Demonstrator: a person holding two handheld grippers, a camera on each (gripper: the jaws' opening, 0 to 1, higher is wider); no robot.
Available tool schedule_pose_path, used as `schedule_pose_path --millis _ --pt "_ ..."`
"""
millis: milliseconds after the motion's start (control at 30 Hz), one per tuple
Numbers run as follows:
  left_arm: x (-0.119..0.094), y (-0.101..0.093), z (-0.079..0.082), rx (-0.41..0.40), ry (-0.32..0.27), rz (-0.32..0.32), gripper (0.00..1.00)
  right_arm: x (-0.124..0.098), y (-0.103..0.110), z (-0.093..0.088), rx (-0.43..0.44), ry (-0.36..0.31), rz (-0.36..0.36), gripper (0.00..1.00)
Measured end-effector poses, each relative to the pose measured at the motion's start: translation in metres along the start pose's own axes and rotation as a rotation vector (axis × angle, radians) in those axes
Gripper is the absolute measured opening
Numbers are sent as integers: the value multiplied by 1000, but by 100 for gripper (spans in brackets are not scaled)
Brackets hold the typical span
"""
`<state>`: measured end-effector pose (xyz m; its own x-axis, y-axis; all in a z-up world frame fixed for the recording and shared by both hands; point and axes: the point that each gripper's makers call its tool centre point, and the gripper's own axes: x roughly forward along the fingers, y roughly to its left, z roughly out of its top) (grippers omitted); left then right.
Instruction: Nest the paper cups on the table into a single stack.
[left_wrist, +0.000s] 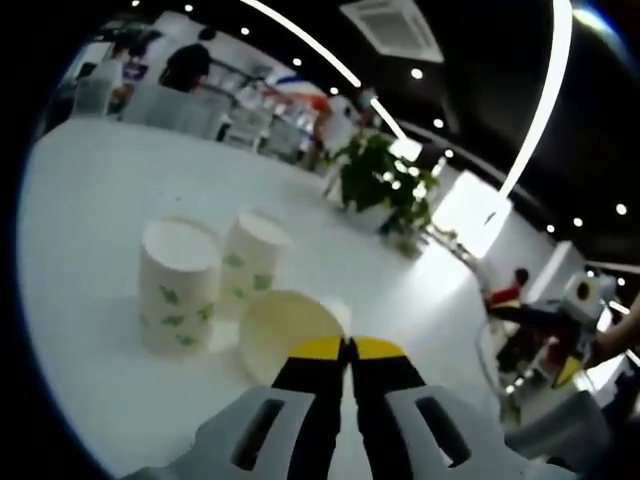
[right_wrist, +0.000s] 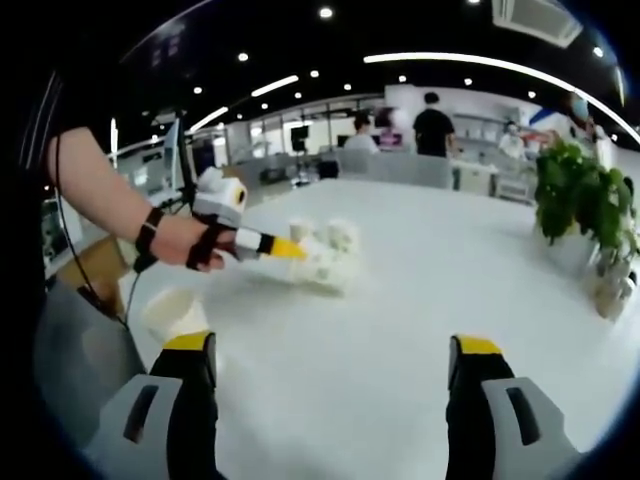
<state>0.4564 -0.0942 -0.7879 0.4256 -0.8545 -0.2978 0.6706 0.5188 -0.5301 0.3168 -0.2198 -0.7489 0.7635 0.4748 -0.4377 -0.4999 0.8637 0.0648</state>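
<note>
Paper cups on the white table (left_wrist: 90, 300): in the left gripper view, two upside-down green-patterned cups (left_wrist: 178, 285) (left_wrist: 252, 258) stand side by side, touching, with a third cup (left_wrist: 283, 331) lying tipped just ahead of the left gripper (left_wrist: 346, 350). Its yellow-tipped jaws are pressed together; whether they pinch the tipped cup's rim cannot be told. In the right gripper view, the right gripper (right_wrist: 332, 352) has jaws spread wide with nothing between them; another cup (right_wrist: 175, 314) stands beside its left jaw. A potted plant (right_wrist: 585, 215) sits far right.
</note>
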Motion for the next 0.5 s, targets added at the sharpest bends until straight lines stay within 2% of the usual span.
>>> schedule_pose_path --millis 500 --pt "-21 -15 13 -23 -5 3 0 -4 9 8 -19 -13 12 95"
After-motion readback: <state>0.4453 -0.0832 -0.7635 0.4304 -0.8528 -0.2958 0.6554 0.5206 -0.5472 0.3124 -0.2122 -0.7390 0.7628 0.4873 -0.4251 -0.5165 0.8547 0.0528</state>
